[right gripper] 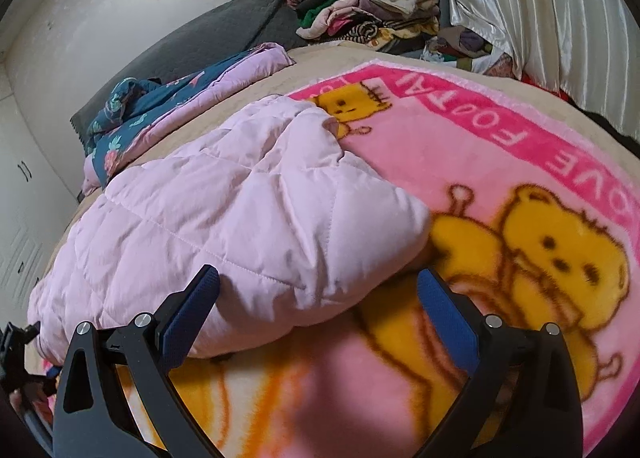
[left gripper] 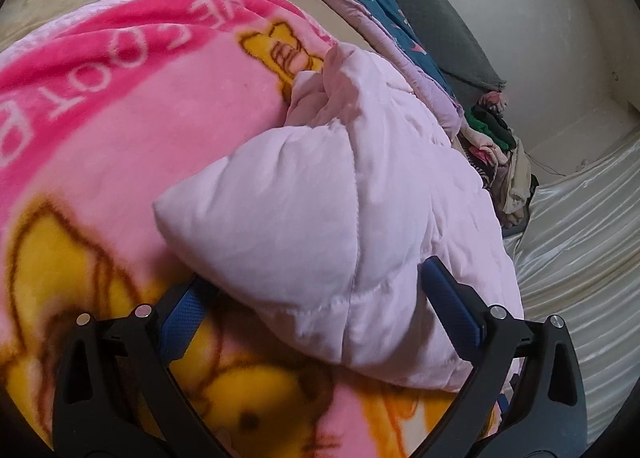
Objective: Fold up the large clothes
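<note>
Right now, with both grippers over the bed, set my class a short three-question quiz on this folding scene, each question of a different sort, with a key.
1. True or false: the left gripper is shut tight on the pale pink quilted jacket.
2. Multiple choice: what does the jacket lie on? A) a bare wooden floor B) a pink fleece blanket with yellow bears C) a metal table
3. Fill in: beyond the jacket, near the grey pillow, lies a dark blue cloth with a ____ print.

Key: 1 false, both the left and the right gripper have their jaws wide open, with the jacket's edge between the fingers; 2 B; 3 floral.
</note>
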